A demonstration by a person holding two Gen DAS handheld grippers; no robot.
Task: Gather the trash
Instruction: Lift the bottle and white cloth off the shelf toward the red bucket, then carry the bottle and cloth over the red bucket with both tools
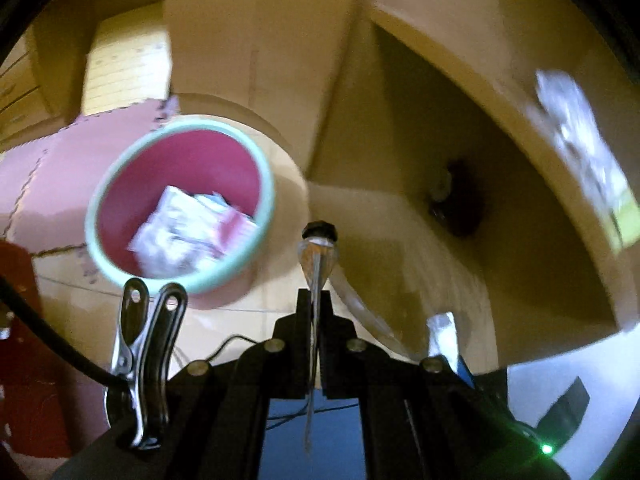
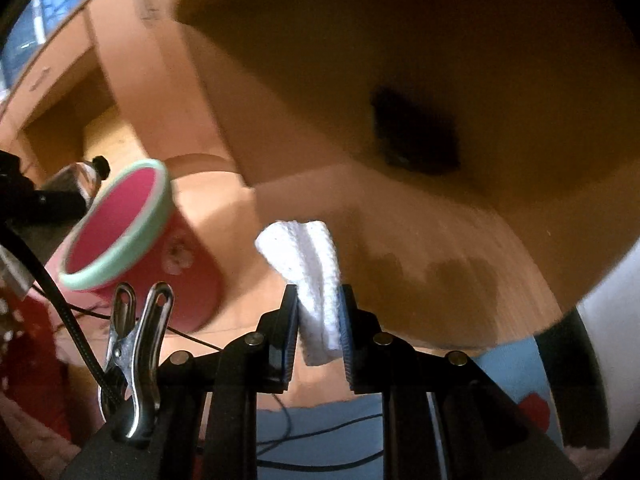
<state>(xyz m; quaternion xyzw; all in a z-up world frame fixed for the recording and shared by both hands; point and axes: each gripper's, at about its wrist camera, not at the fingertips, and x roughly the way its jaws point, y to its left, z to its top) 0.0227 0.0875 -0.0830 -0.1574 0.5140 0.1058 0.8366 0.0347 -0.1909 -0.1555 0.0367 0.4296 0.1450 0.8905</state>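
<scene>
Trash is in both of my grippers. My left gripper point(image 1: 316, 300) has its black jaws pinched fully together on a flattened, clear squeeze tube with a black cap point(image 1: 318, 256); the tube's crimped tail runs down between the jaws and its capped end sticks out past the tips. My right gripper point(image 2: 320, 300) is closed most of the way, its jaws pressing from both sides on a folded white textured paper towel point(image 2: 308, 264), which bulges out above the tips.

From the left wrist I see the round pink bin with a mint-green rim point(image 1: 180, 204) up and to the left of the tube, apart from it, its mouth facing the camera. Crumpled white and pink wrappers point(image 1: 188, 232) lie in its bottom. It stands on pink foam floor tiles point(image 1: 36, 184) beside pale wooden furniture point(image 1: 256, 40). Far right, a blurred white printed packet point(image 1: 576, 148) lies on a wooden ledge.

From the right wrist the same bin sits to the left of the towel, tilted in view, with a faint flower print on its side. The left gripper and its tube show just beside the bin's rim at the left edge. A silver metal clip point(image 2: 136, 344) on a black cable point(image 2: 68, 320) sits at my lower left. Everything is motion-blurred.
</scene>
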